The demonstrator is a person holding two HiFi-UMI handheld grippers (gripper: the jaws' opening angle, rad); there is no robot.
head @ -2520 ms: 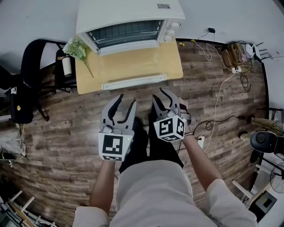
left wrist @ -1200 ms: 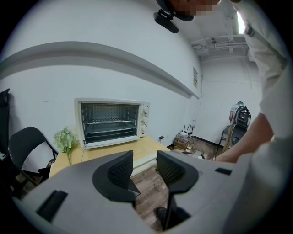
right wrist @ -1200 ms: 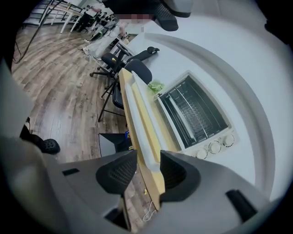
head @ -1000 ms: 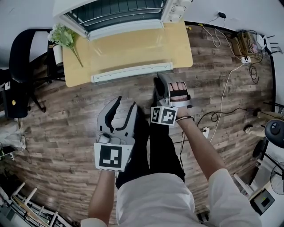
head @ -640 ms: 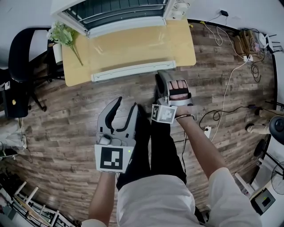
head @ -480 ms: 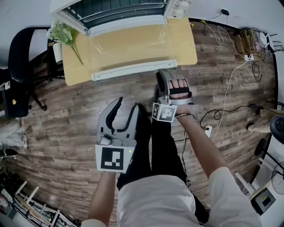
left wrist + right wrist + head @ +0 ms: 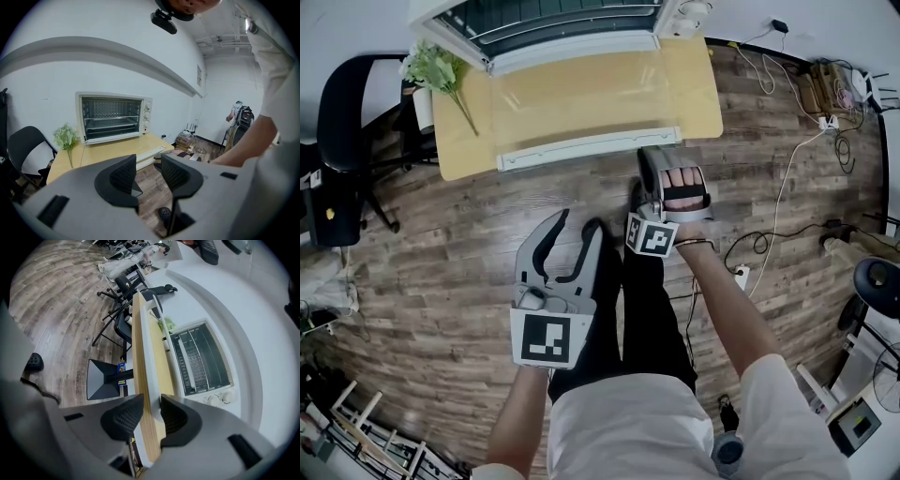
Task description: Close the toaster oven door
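A white toaster oven stands at the back of a yellow table. Its glass door lies open and flat, and its white handle runs along the table's front edge. My right gripper is turned on its side at the handle's right end. Its jaws are closing, one on each side of the handle and the table's edge, with a thin gap still beside one pad. My left gripper hangs open and empty over the floor, well short of the table. The oven shows far ahead of it.
A small plant in a vase stands at the table's left end. A black chair is left of the table. Cables and power strips lie on the wood floor to the right. Another person stands far off.
My right gripper has moved forward to the right end of the door handle, and its jaws have narrowed around it. The left gripper has drifted slightly to the right and stays open.
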